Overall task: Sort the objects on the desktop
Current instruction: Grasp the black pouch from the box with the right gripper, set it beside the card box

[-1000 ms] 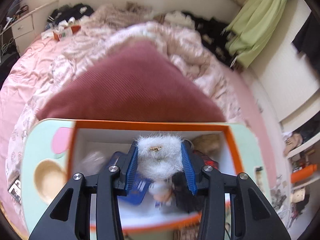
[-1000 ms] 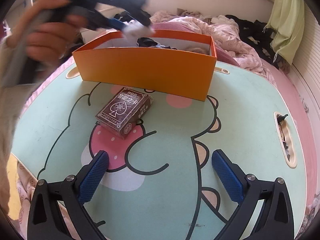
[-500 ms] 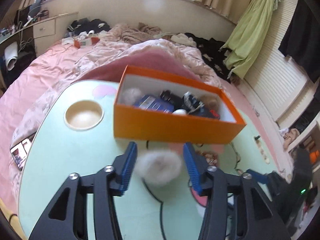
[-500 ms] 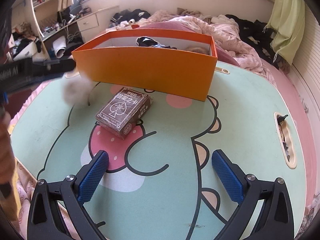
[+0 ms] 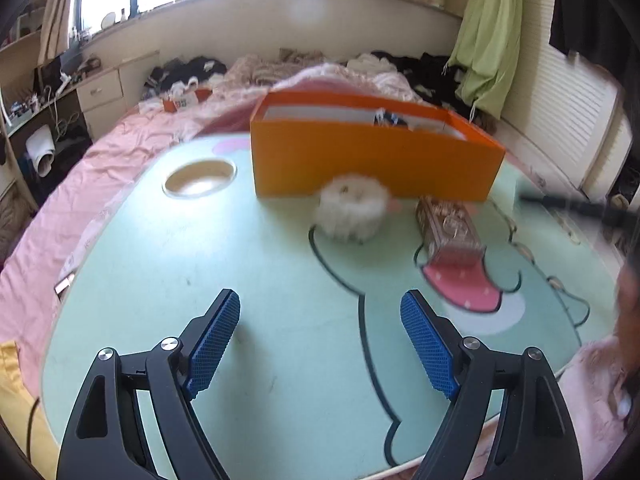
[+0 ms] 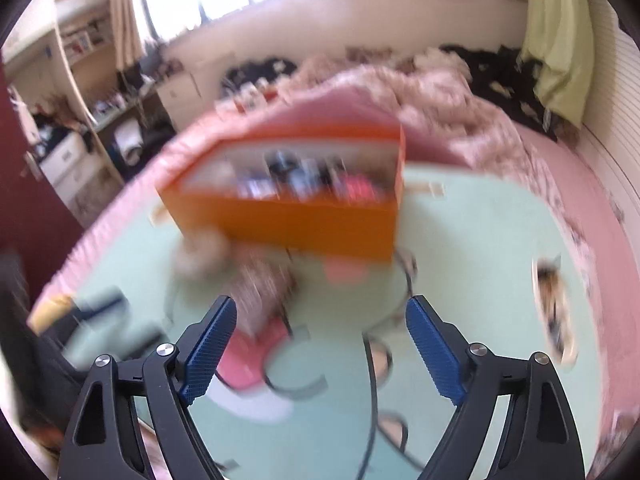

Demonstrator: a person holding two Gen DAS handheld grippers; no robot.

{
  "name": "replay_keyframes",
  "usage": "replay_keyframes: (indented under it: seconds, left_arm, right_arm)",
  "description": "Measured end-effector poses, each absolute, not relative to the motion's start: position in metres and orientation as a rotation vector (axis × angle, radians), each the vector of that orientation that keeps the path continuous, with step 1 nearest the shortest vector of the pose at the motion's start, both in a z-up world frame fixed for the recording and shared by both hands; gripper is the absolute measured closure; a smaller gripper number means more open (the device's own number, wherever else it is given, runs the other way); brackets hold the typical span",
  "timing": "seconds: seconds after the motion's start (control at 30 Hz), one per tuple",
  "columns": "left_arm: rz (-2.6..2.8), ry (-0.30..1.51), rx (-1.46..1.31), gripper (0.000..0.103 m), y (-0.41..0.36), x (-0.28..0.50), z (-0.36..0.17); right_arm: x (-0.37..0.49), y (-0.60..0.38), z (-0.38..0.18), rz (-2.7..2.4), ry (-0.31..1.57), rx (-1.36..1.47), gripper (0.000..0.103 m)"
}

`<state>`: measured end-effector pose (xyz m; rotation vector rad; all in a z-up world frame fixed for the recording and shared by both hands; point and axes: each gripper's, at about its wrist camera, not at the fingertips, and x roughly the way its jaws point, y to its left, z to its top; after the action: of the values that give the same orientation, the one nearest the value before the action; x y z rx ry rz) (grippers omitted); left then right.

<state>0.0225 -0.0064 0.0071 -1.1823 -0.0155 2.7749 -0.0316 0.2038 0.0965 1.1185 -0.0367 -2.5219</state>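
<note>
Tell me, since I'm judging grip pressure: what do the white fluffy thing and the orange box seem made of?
White fluffy ball: likely soft faux fur or plush, judging by its fuzzy, wispy outline. Orange box: probably matte cardboard, with thin flat walls, crisp edges and a white inside.

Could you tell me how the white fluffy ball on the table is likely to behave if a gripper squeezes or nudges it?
The fluffy ball looks like soft fur, so it would probably squash between the pads rather than resist. It seems light for its size. Being round and lying free on the table beside the orange box, it may roll or skid when nudged.
</note>
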Motion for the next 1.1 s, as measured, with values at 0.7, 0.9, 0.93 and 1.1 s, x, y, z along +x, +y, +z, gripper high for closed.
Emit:
replay_keyframes:
  seconds: [0.7,0.9,0.93,1.1]
  left_arm:
    - [2.806,0.064,-1.118,0.001,0.004,0.034,-0.002]
    - [2.805,0.064,-1.119,0.001,0.003,0.035,-0.002]
    - [2.805,0.064,-1.119,0.001,0.003,0.035,-0.002]
    - [2.805,0.064,-1.118,0.001,0.003,0.035,-0.002]
  right_arm:
    - [-0.179,0.163,0.092,-2.304,-0.285,1.425,0.088]
    - [-0.129,0.185,0.167,-2.331,-0.328,1.144,0.089]
    - [-0.119,0.187,0.175,-2.32,-0.324,1.115,0.089]
    - [-0.082,0.192,0.154,-2.139,-0.403,1.204,0.089]
